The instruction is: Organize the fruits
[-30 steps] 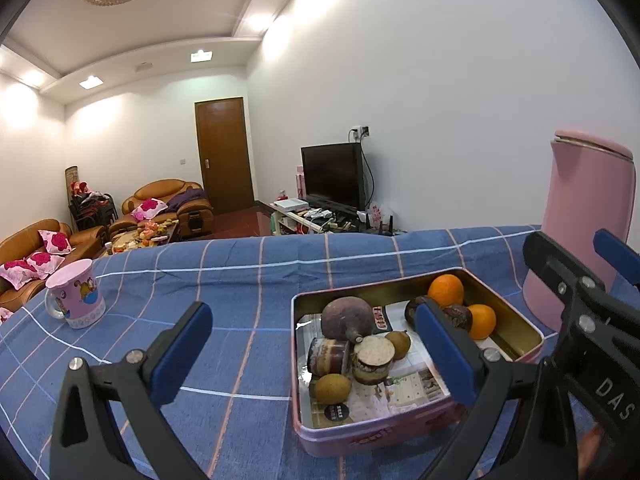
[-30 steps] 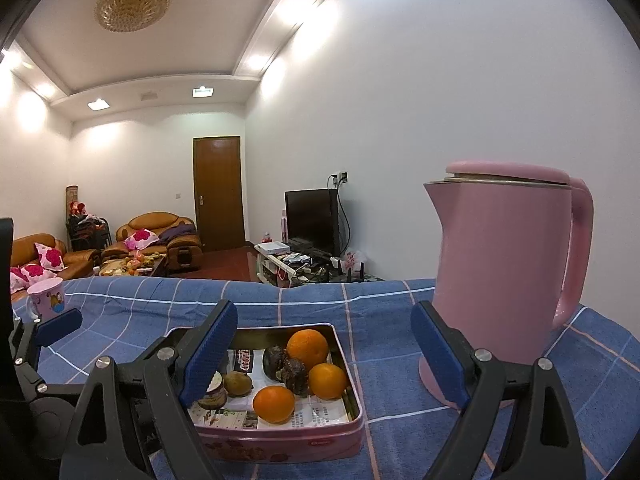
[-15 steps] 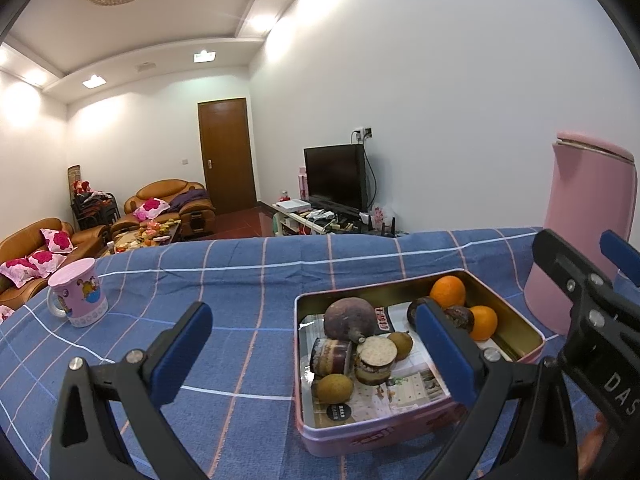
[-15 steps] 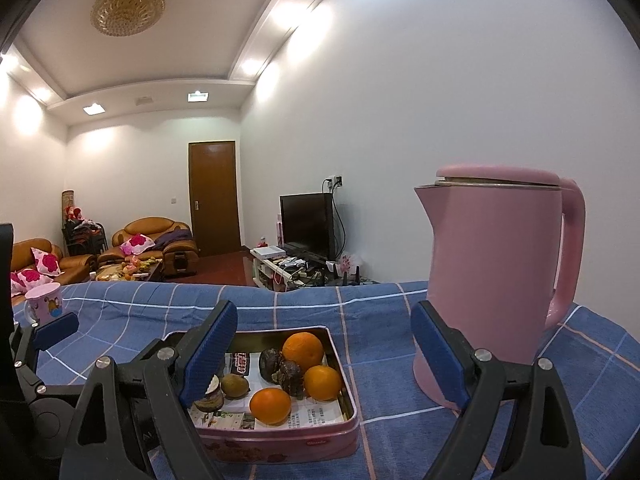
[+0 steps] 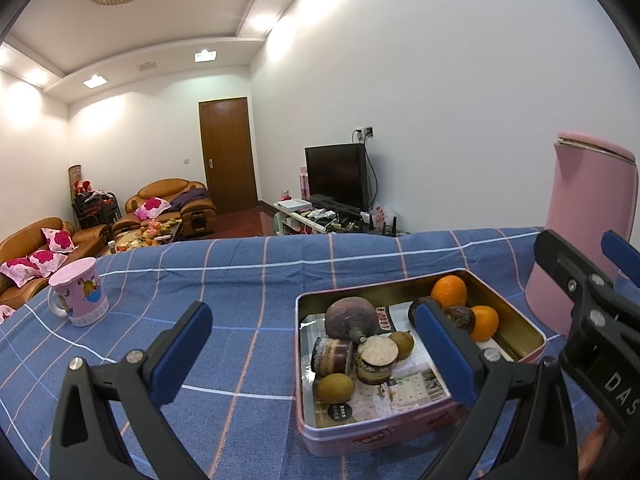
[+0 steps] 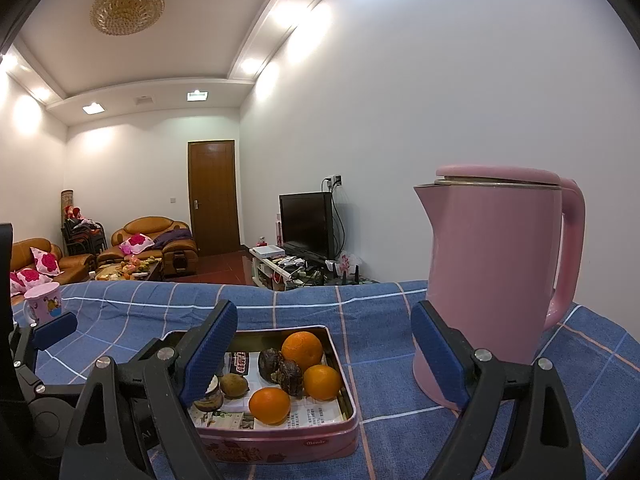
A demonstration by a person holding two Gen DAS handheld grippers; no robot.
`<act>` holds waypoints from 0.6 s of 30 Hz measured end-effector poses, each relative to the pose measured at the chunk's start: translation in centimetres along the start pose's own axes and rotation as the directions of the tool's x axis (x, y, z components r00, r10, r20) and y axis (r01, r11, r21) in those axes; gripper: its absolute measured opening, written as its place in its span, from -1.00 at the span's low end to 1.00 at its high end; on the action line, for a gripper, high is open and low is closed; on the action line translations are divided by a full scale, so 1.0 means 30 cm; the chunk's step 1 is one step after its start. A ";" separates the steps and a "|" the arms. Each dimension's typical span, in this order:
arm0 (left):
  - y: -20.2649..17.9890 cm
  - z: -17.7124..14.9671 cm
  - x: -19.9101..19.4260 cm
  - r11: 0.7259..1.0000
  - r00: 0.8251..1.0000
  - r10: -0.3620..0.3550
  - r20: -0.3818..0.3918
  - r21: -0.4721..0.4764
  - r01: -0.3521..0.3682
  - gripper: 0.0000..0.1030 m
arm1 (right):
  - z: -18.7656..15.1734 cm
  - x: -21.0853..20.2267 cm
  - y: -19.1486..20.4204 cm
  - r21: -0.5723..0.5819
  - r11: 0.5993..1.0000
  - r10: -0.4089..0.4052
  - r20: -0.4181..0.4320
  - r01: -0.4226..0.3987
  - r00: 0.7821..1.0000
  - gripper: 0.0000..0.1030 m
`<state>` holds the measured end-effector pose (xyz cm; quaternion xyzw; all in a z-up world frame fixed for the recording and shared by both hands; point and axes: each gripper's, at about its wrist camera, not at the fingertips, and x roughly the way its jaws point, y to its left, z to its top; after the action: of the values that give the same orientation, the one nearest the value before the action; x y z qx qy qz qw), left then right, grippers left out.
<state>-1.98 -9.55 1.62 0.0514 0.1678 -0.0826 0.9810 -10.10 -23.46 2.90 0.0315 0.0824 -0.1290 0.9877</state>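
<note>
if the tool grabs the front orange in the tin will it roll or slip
The front orange is round and lies loose on printed paper in the tin, so a nudge would probably roll it. Its dimpled peel likely grips the pads well. It looks firm, and the right tool stands open wide enough to span it.

Left wrist view sits low over the desk (image 5: 248,280), just behind its own claw (image 5: 316,352), tilted slightly down, facing the far door (image 5: 228,156) at 12 o'clock. Pink tin (image 5: 400,432) close at 1 o'clock, pink kettle (image 5: 588,240) at 3 o'clock. Right wrist view is nearly level with the same heading, set further right: tin (image 6: 280,440) close at 11 o'clock, kettle (image 6: 492,264) near at 2 o'clock. Both share tin, kettle, mug (image 5: 78,294), TV (image 5: 336,178).
</note>
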 end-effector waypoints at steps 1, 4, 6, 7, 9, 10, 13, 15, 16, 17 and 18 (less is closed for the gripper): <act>0.000 0.000 0.000 1.000 1.000 0.000 0.000 -0.001 0.000 1.00 | 0.000 0.001 -0.001 0.000 1.000 0.000 0.000 0.000 1.000 0.74; -0.001 -0.001 0.000 1.000 1.000 0.000 -0.001 -0.001 0.000 1.00 | 0.000 0.001 -0.001 -0.001 1.000 0.000 0.000 0.000 1.000 0.74; -0.001 -0.001 0.000 1.000 1.000 0.000 -0.001 -0.002 0.000 1.00 | 0.000 0.001 -0.001 0.000 1.000 0.000 0.000 0.000 1.000 0.74; -0.001 -0.001 0.000 1.000 1.000 0.000 -0.001 -0.001 0.000 1.00 | 0.000 0.001 -0.001 0.000 1.000 0.000 -0.001 0.000 1.000 0.74; 0.000 -0.001 0.000 1.000 1.000 0.000 0.000 -0.001 0.000 1.00 | 0.000 0.002 -0.001 0.000 1.000 -0.001 -0.001 0.001 1.000 0.74; -0.002 -0.001 0.001 1.000 1.000 0.000 -0.001 -0.001 0.000 1.00 | 0.001 0.002 -0.002 0.001 1.000 -0.001 -0.001 0.001 1.000 0.74; -0.001 -0.001 0.001 1.000 1.000 0.000 -0.002 -0.001 0.000 1.00 | 0.001 0.003 -0.002 0.000 1.000 -0.001 -0.001 0.001 1.000 0.74; 0.002 -0.001 0.000 1.000 1.000 0.003 -0.005 -0.004 -0.003 1.00 | 0.000 0.002 -0.003 0.000 1.000 -0.002 -0.001 0.002 1.000 0.74; 0.007 0.000 0.001 1.000 1.000 0.006 -0.008 -0.007 -0.006 1.00 | 0.000 0.003 -0.004 0.000 1.000 -0.001 -0.002 0.001 1.000 0.74; 0.011 0.002 0.003 1.000 1.000 0.006 -0.011 -0.010 -0.007 1.00 | 0.001 0.003 -0.002 0.000 1.000 -0.001 -0.002 0.001 1.000 0.74; 0.016 0.002 0.005 1.000 1.000 0.005 -0.017 -0.015 -0.005 1.00 | 0.001 0.003 -0.002 0.000 1.000 -0.002 -0.002 0.002 1.000 0.74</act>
<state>-1.75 -9.10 1.66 0.0449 0.1764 -0.0783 0.9802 -10.04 -23.55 2.90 0.0316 0.0833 -0.1298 0.9875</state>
